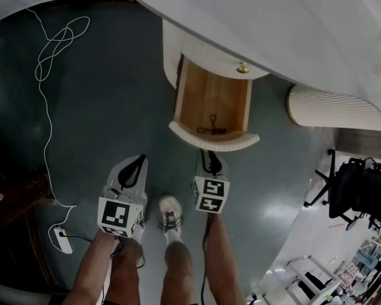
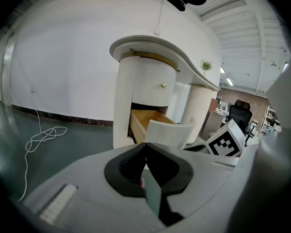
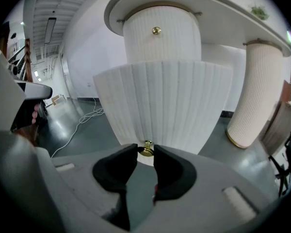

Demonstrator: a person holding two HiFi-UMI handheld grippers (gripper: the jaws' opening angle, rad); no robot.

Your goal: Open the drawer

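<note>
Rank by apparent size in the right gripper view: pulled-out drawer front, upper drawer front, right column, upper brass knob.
1. pulled-out drawer front: largest, partly because it is nearest the camera.
2. right column and upper drawer front: too alike to rank.
3. upper brass knob: smallest by far.

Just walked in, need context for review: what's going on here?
A person stands at a white cabinet with a gripper in each hand. The right gripper has its fingers closed on the brass knob of the lower drawer, which is pulled well out, with a small black item lying inside. The left gripper is shut, holds nothing and sits clear of the drawer. The upper drawer is closed.
</note>
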